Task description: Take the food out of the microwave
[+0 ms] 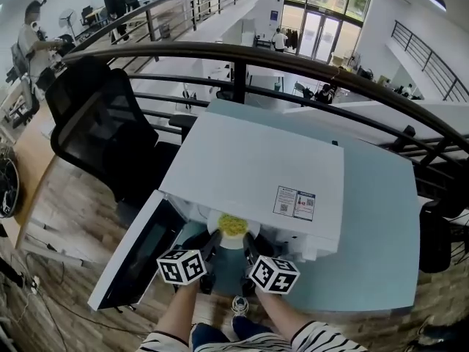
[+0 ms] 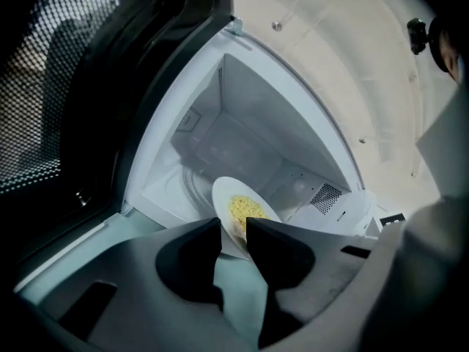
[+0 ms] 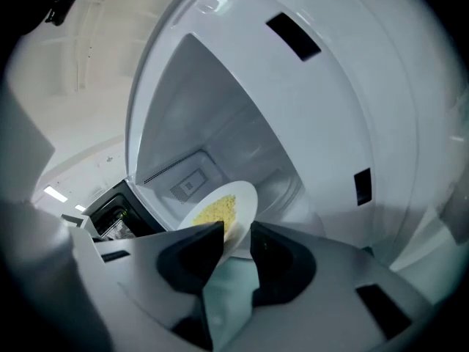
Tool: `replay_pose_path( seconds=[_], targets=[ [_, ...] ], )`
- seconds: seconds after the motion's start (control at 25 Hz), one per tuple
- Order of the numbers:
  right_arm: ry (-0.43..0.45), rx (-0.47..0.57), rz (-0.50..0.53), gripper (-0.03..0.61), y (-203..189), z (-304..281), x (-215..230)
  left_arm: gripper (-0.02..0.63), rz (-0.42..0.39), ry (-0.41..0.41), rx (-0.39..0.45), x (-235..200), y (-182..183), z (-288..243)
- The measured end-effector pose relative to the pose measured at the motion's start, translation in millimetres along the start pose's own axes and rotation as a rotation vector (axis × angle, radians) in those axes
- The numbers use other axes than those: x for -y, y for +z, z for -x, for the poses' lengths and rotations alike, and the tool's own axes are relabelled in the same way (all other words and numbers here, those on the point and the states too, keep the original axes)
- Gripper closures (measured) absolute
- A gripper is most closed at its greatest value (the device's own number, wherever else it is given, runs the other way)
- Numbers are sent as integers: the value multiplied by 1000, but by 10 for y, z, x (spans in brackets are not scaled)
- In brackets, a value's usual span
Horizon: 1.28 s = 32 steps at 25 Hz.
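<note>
White and swung wide, the door (image 1: pixel 139 248) hangs on the left of the microwave (image 1: pixel 249 174), which sits on a pale blue counter (image 1: pixel 381 218). The left claw (image 2: pixel 233 226) pinches the plate (image 2: pixel 223 193) by its near rim. The plate is right at the mouth of the microwave, with a small heap of yellow food (image 2: pixel 245 207) in its middle. The right claw (image 3: pixel 236 229) pinches the rim on the other side. I think the plate is hard, smooth and slippery, not heavy, and could break if dropped. The bare rim is the best place to hold. Kept flat, the food stays on.
</note>
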State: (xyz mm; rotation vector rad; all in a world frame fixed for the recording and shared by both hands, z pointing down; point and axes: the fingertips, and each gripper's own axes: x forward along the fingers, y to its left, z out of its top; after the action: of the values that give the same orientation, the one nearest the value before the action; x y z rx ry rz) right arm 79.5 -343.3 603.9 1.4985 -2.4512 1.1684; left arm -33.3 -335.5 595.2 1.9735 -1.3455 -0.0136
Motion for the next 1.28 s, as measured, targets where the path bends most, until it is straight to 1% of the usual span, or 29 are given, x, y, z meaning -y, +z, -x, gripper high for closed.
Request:
replay_pose_path(
  seconds=[0.2, 0.52, 0.8, 1.04, 1.28],
  targets=[
    [37, 2, 20, 465, -34, 247, -184, 494, 13, 10, 36, 114, -67, 316],
    [67, 31, 24, 481, -157, 764, -528, 497, 31, 4, 78, 342, -229, 949],
    [83, 40, 36, 485, -451, 1273, -854, 502, 19, 6, 98, 514, -437, 1606],
    [95, 39, 41, 485, -733, 1719, -1028, 505, -4, 2, 102, 678, -683, 2095],
    [106, 38, 42, 485, -1056, 2134, -1195, 508, -11, -5, 107, 790, -964, 2567]
  ],
)
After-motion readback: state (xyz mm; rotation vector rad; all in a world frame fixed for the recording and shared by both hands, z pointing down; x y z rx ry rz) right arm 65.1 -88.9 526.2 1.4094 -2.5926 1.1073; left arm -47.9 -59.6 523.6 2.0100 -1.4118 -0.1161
